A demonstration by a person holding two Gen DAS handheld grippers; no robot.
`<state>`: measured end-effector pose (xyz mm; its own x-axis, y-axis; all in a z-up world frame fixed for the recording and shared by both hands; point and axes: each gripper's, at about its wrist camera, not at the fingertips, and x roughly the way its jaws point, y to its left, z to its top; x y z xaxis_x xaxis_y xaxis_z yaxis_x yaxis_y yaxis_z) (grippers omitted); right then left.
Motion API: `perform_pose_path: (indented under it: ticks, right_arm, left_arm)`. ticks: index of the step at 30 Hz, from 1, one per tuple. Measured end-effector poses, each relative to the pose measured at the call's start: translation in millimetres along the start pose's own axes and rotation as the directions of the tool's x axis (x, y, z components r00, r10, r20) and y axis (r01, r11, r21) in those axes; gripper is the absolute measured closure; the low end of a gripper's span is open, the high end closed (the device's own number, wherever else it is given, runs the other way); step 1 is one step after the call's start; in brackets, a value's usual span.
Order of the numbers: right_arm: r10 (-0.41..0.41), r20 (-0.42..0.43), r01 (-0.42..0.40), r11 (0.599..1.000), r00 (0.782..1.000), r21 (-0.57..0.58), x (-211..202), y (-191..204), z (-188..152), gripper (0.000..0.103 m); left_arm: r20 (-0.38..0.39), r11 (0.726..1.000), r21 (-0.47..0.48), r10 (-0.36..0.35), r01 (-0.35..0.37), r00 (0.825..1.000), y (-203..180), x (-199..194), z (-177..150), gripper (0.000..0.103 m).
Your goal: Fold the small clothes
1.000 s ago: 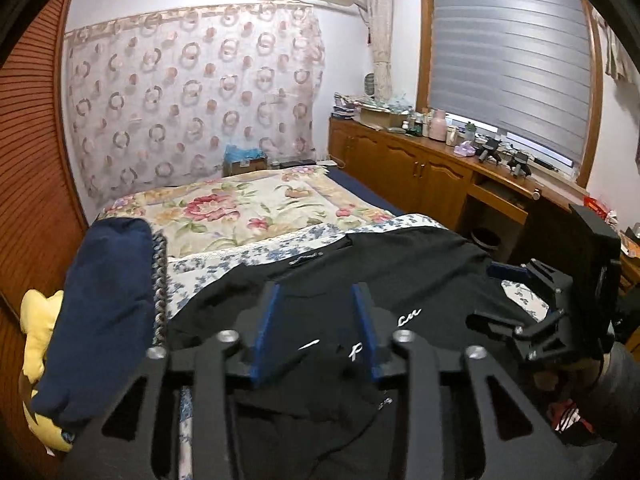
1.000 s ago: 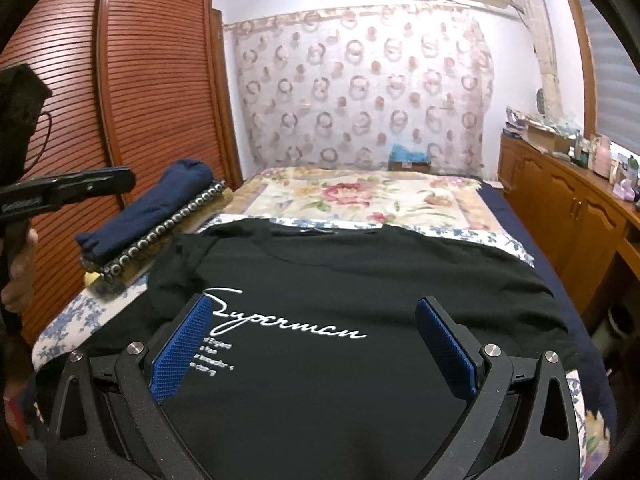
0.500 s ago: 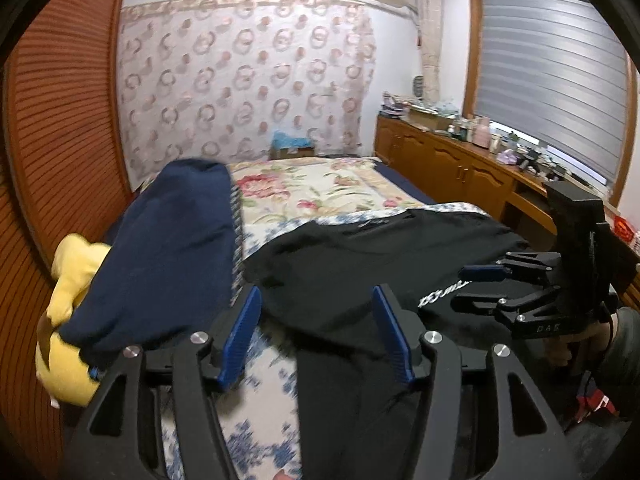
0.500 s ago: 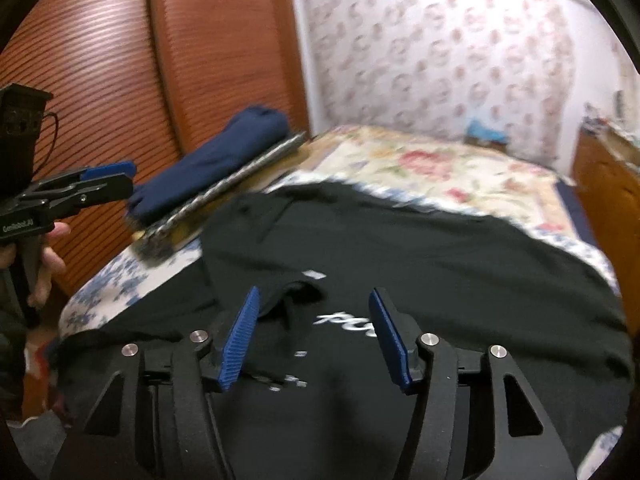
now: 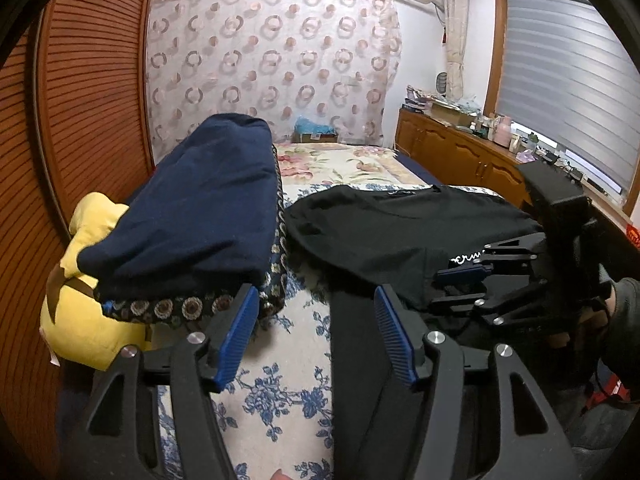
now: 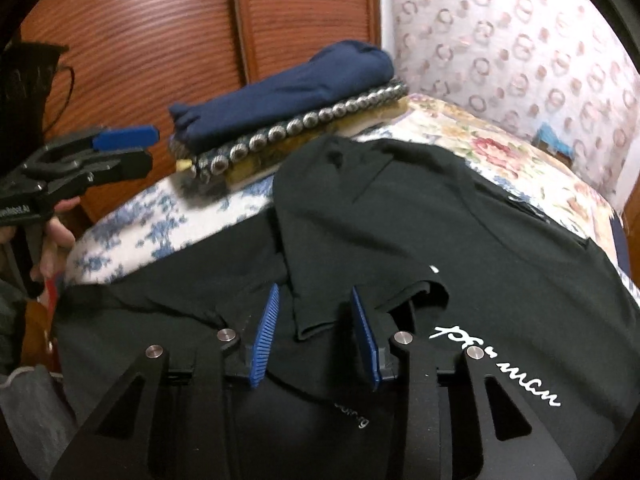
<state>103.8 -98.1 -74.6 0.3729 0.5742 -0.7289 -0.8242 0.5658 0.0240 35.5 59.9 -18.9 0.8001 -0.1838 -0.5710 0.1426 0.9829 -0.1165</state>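
Note:
A black T-shirt (image 5: 400, 228) with white script lettering lies spread on the bed; it also shows in the right wrist view (image 6: 500, 248). Its left sleeve (image 6: 344, 256) is folded inward over the chest. My right gripper (image 6: 314, 312) is partly open with the sleeve's hem between its blue pads, not clamped. From the left wrist view the right gripper (image 5: 460, 284) hovers low over the shirt. My left gripper (image 5: 316, 316) is open and empty over the bed's left front edge, beside the shirt's side. It also shows in the right wrist view (image 6: 128, 148).
A folded navy garment (image 5: 200, 208) lies on a patterned cushion (image 5: 188, 308) at the bed's left, over a yellow plush (image 5: 80, 312). The floral bedspread (image 5: 280, 380) lies below. A wooden wardrobe (image 6: 140, 40) stands left, a cabinet (image 5: 460, 156) right.
The left gripper let go of the sleeve, opened and swung left off the shirt. The right gripper narrowed and moved down-left onto the folded sleeve's hem.

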Motion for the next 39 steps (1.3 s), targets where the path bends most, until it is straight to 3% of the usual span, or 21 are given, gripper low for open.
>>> perform_pose_path:
  ticks: [4, 7, 8, 9, 13, 17, 24, 27, 34, 36, 37, 38, 39]
  right_arm:
    - [-0.014, -0.046, 0.011, 0.998, 0.999, -0.069, 12, 0, -3, 0.067]
    - [-0.050, -0.058, 0.043, 0.992, 0.997, -0.115, 11, 0, -3, 0.085]
    - [-0.070, -0.062, 0.062, 0.990, 0.996, -0.126, 12, -2, -2, 0.097]
    - [-0.070, -0.068, 0.061, 0.990, 0.995, -0.129, 12, -4, -1, 0.098]
    - [-0.061, 0.000, 0.061, 0.994, 0.998, -0.091, -4, -20, 12, 0.099]
    - [-0.120, 0.075, 0.120, 0.993, 0.990, 0.009, -21, -49, 37, 0.100]
    - [-0.122, 0.076, 0.108, 0.980, 0.990, 0.168, -25, -94, 57, 0.100]
    - [-0.107, 0.081, 0.091, 0.979, 0.991, 0.180, -31, -98, 56, 0.100]
    - [-0.238, 0.085, 0.218, 0.956, 0.968, 0.197, -29, -113, 67, 0.100]
    - [-0.324, 0.048, 0.306, 0.925, 0.945, 0.225, -21, -126, 73, 0.099]
    - [-0.363, 0.028, 0.346, 0.905, 0.931, 0.249, -19, -133, 75, 0.093]
    - [-0.386, 0.017, 0.368, 0.893, 0.923, 0.260, -17, -138, 75, 0.075]
    - [-0.399, 0.008, 0.383, 0.884, 0.917, 0.267, -16, -142, 75, 0.065]
  left_arm:
    - [-0.006, 1.000, -0.004, -0.011, 0.011, 1.000, 1, 2, -3, 0.043]
    - [-0.009, 1.000, -0.011, -0.021, 0.021, 1.000, 1, 3, -5, 0.043]
    - [-0.011, 1.000, -0.011, -0.022, 0.022, 1.000, -1, 2, -5, 0.043]
    - [-0.012, 1.000, -0.009, -0.022, 0.022, 1.000, -2, 2, -6, 0.043]
    - [-0.013, 1.000, -0.005, -0.027, 0.027, 1.000, -4, 1, -9, 0.043]
    - [-0.009, 0.999, -0.003, -0.033, 0.033, 0.999, -6, -1, -9, 0.042]
    - [-0.002, 0.999, -0.003, -0.048, 0.048, 0.999, -9, -4, -11, 0.042]
    - [-0.014, 0.998, -0.002, -0.064, 0.064, 0.998, -12, 0, -15, 0.042]
    - [-0.035, 0.997, 0.008, -0.072, 0.072, 0.997, -23, 5, -17, 0.041]
    - [-0.035, 0.997, 0.010, -0.077, 0.077, 0.996, -24, 5, -17, 0.041]
    - [-0.036, 0.997, 0.009, -0.078, 0.079, 0.996, -25, 6, -17, 0.041]
    - [-0.035, 0.997, 0.009, -0.079, 0.079, 0.996, -25, 5, -17, 0.041]
    - [-0.036, 0.997, 0.009, -0.081, 0.081, 0.996, -26, 5, -18, 0.041]
